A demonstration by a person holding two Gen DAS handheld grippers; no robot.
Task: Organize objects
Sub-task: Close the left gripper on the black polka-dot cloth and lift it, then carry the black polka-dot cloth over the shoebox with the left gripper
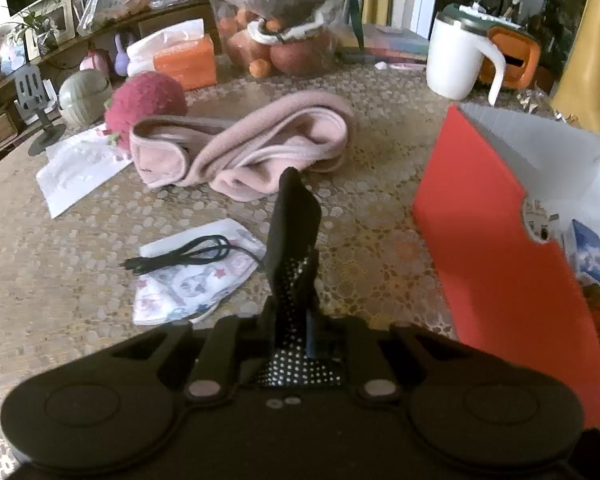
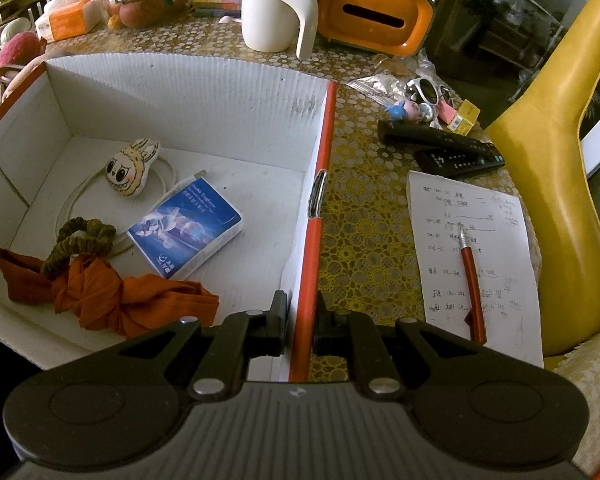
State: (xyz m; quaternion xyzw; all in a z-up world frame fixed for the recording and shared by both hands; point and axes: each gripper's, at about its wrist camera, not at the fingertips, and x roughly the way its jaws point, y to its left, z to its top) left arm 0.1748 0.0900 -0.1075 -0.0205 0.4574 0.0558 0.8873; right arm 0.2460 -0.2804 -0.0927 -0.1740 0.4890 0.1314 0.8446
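The left gripper (image 1: pixel 296 292) is pinching a black studded piece (image 1: pixel 294 224) above the table (image 1: pixel 360 208), while the right gripper (image 2: pixel 300 320) is clamping the orange box's wall (image 2: pixel 312 240).

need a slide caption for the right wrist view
Right hand-held gripper clamps the orange box wall; tissue pack and scrunchie lie inside.

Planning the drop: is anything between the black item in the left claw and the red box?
Nothing visible. The left claw holds the black item above bare tablecloth; the red box stands open-topped beside it, its wall gripped by the right claw.
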